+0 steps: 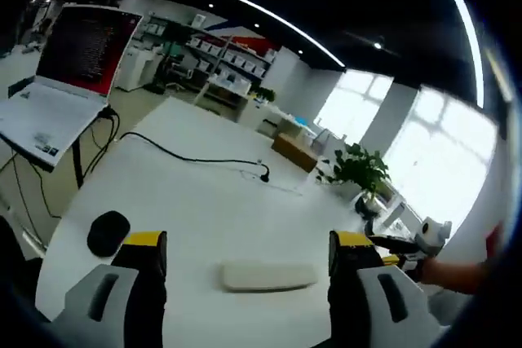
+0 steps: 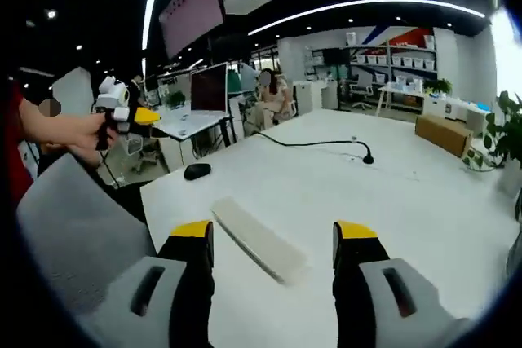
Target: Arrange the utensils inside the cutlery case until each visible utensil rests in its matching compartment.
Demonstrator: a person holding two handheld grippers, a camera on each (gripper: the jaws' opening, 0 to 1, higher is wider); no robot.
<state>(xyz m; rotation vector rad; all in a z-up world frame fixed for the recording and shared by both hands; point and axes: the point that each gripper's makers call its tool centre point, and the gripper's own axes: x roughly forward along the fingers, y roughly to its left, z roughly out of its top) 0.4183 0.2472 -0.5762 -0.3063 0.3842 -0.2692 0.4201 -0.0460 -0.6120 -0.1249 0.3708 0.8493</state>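
Office surface (image 1: 204,201), white: closed cutlery case (image 1: 269,275) (possibly pale plastic) is seen lying ahead of both tongs (image 1: 247,252) (image 2: 273,242), held wide, empty. Approach step; opening is needed next.

Closed white cutlery case (image 1: 269,275) (image 2: 259,240); flat on table; apparently untouched.

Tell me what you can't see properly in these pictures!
- Cutlery case: closed or flat, pale, in both gripper views; whether utensils lie inside is hidden, and no compartments can be made out.
- Laptop screen: left gripper view, text too small and blurred to read.
- Dark round object on the table: too small to tell what it is.
- Potted plant: right gripper view, cut off by the edge.
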